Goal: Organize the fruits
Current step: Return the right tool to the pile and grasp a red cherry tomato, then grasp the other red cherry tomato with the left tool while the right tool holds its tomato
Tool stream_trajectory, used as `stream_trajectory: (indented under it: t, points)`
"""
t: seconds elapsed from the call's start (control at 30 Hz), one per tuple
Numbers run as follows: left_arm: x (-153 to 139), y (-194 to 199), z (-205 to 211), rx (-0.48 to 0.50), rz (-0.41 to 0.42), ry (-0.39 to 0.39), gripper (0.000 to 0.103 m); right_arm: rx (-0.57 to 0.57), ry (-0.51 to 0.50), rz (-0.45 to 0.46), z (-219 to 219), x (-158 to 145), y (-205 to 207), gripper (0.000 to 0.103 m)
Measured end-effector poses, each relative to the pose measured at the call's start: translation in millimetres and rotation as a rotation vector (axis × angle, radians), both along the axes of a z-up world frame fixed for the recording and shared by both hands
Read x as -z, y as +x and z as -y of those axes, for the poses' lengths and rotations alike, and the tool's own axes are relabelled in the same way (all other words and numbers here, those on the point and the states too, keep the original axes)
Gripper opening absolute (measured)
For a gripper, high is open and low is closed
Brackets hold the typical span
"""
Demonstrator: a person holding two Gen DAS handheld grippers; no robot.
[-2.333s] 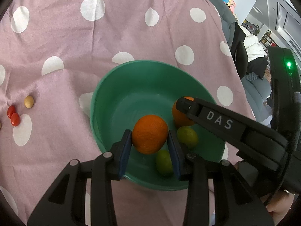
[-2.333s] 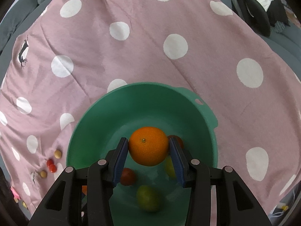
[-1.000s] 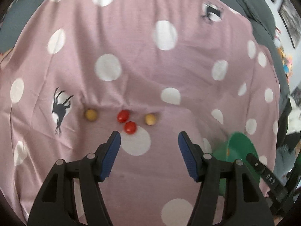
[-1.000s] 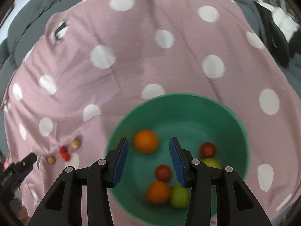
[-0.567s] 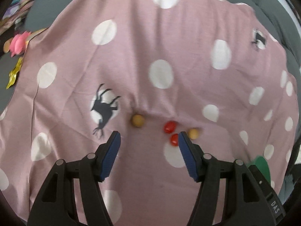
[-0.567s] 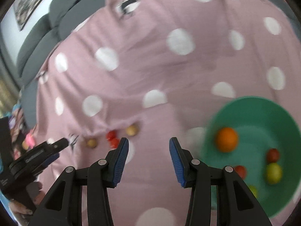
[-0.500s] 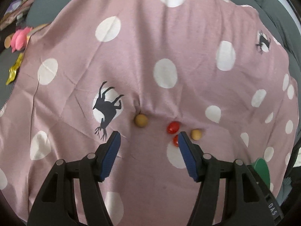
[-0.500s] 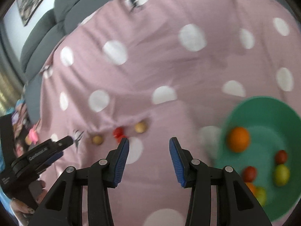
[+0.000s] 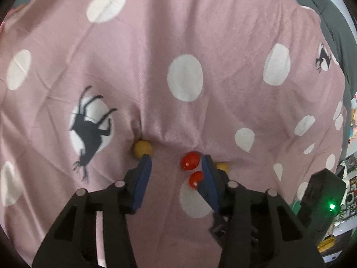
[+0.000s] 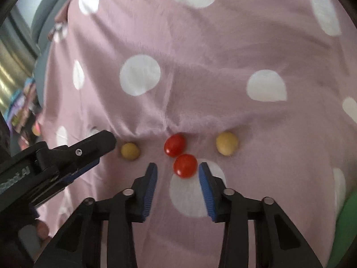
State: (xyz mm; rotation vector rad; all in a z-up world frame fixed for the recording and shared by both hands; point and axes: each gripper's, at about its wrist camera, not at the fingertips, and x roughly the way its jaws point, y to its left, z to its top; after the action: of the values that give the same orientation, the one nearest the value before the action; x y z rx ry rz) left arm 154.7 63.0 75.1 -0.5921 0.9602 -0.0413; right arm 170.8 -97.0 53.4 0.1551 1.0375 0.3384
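Four small tomatoes lie in a row on the pink dotted cloth [image 9: 156,78]: a yellow one [image 9: 142,148], two red ones [image 9: 189,160] [image 9: 196,178] and a second yellow one [image 9: 223,167], half hidden behind a finger. My left gripper [image 9: 176,165] hovers low over them, jaws closing, its left tip by the first yellow tomato [image 10: 130,151]. My right gripper [image 10: 178,170] is also closing, and the nearer red tomato [image 10: 185,165] sits between its tips without the pads touching it. Beyond lie the other red one [image 10: 175,144] and the right-hand yellow one [image 10: 227,143].
The left gripper [image 10: 104,143] reaches in from the left in the right wrist view. A sliver of the green bowl [image 10: 348,223] shows at the lower right. The right gripper's black body [image 9: 321,192] with a green light sits at the lower right of the left wrist view.
Both grippers have dropped closer to the row of small tomatoes and their jaws have narrowed. The right gripper swung left, away from the green bowl, to over the red tomatoes.
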Motion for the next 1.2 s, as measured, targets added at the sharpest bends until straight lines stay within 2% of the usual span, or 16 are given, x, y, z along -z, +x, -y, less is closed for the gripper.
stream_trajectory:
  t: [0.1, 0.13, 0.17, 0.33, 0.43, 0.53, 0.7, 0.9, 1.03, 1.1, 1.2]
  points:
    - [9.2, 12.0, 3.1, 0.015, -0.029, 0.003, 0.039, -0.001, -0.061, 0.0, -7.4, 11.5, 7.3, 0.036]
    - [10.4, 15.5, 4.9, 0.026, -0.03, 0.009, 0.038, -0.007, -0.068, -0.009, -9.5, 16.4, 9.2, 0.033]
    - [10.4, 18.6, 6.8, 0.034, -0.021, 0.014, 0.038, -0.013, -0.071, -0.017, -11.0, 19.6, 10.4, 0.03]
    - [19.1, 31.2, 17.9, 0.074, -0.027, 0.002, 0.038, -0.018, -0.064, -0.014, -11.0, 24.1, 12.1, 0.03]
    - [23.8, 37.0, 26.2, 0.099, -0.033, 0.021, 0.038, -0.026, -0.065, -0.008, -9.7, 24.0, 9.5, 0.03]
    - [28.5, 40.0, 27.6, 0.108, -0.04, 0.004, 0.037, -0.034, -0.064, -0.012, -7.0, 22.9, 7.7, 0.029]
    - [38.8, 47.1, 33.4, 0.13, -0.039, -0.016, 0.038, 0.015, -0.086, -0.013, 10.5, 16.8, 11.9, 0.029]
    - [48.5, 51.9, 51.1, 0.149, -0.065, 0.06, 0.037, 0.077, -0.082, -0.016, 37.8, 9.1, 12.8, 0.029]
    - [52.7, 54.4, 52.2, 0.131, -0.05, 0.055, 0.033, 0.068, -0.063, -0.024, 46.5, 8.2, 13.8, 0.029]
    - [54.4, 55.6, 52.1, 0.134, -0.045, 0.056, 0.025, 0.063, -0.049, -0.032, 52.1, 8.3, 13.5, 0.029]
    - [53.2, 53.3, 49.3, 0.131, -0.036, 0.057, 0.025, 0.073, -0.059, -0.033, 52.9, 6.6, 10.9, 0.029]
